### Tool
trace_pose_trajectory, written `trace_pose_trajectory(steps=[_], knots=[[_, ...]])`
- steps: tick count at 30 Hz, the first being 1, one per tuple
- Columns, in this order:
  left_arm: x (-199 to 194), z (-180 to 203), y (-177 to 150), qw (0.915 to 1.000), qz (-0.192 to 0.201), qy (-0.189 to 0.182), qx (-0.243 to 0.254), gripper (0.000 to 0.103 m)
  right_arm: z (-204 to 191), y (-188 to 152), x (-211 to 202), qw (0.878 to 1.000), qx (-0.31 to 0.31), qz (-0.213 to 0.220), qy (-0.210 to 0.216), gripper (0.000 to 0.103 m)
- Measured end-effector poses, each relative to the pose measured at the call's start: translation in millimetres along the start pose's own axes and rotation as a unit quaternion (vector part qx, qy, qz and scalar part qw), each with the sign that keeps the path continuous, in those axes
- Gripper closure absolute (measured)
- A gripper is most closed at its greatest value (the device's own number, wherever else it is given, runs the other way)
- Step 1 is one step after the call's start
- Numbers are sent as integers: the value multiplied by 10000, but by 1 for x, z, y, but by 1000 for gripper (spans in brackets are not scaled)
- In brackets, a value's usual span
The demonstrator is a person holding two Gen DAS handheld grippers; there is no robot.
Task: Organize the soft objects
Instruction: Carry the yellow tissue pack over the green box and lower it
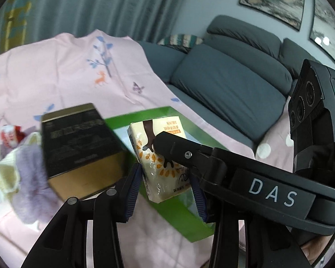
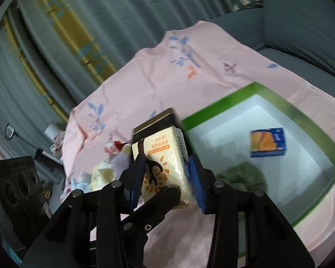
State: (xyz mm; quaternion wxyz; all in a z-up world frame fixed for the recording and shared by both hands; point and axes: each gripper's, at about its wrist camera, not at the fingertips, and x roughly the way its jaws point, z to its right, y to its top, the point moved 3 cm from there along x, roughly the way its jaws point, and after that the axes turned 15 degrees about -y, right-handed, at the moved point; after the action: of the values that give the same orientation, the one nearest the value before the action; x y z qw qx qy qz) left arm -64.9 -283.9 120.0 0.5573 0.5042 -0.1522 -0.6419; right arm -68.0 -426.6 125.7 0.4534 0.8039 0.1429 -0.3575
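left tool (image 1: 167, 189): grasping tissue pack (image 1: 160, 156) | right tool (image 2: 167, 178): grasping same pack; above green tray (image 2: 301, 116)

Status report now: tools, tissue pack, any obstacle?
Left tool and right tool shut on tissue pack. Pack not yet in green box. Black box close beside.

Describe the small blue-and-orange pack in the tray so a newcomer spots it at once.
Start at the pink printed sheet and find the green-rimmed tray with a white floor. Inside it, toward the far side, lies the small blue-and-orange pack, flat and apart from the crumpled green cloth nearer the camera. It is the only boxy, brightly printed item on the tray floor.
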Motion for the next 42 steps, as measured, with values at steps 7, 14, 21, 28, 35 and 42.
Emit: trace_pose_trajectory(steps=[7,14,21,28,35,42], knots=[[36,13,3,9988,-317,-337,132,59,37,6,2,9982,414,45,-427,62],[71,25,4,9946,-735,-695,233,59,71,8,4,9935,831,2,-777,62],[99,33,-1,9896,-1136,-871,164,59,101,6,10,9872,1201,-132,-1040,62],[116,35,-5,9856,-1392,-956,90,59,118,4,15,9828,1404,-228,-1182,62],[127,37,-8,9822,-1607,-969,33,59,128,3,17,9790,1490,-263,-1367,63],[136,37,-10,9797,-1761,-954,-65,59,136,3,21,9767,1565,-322,-1432,64]])
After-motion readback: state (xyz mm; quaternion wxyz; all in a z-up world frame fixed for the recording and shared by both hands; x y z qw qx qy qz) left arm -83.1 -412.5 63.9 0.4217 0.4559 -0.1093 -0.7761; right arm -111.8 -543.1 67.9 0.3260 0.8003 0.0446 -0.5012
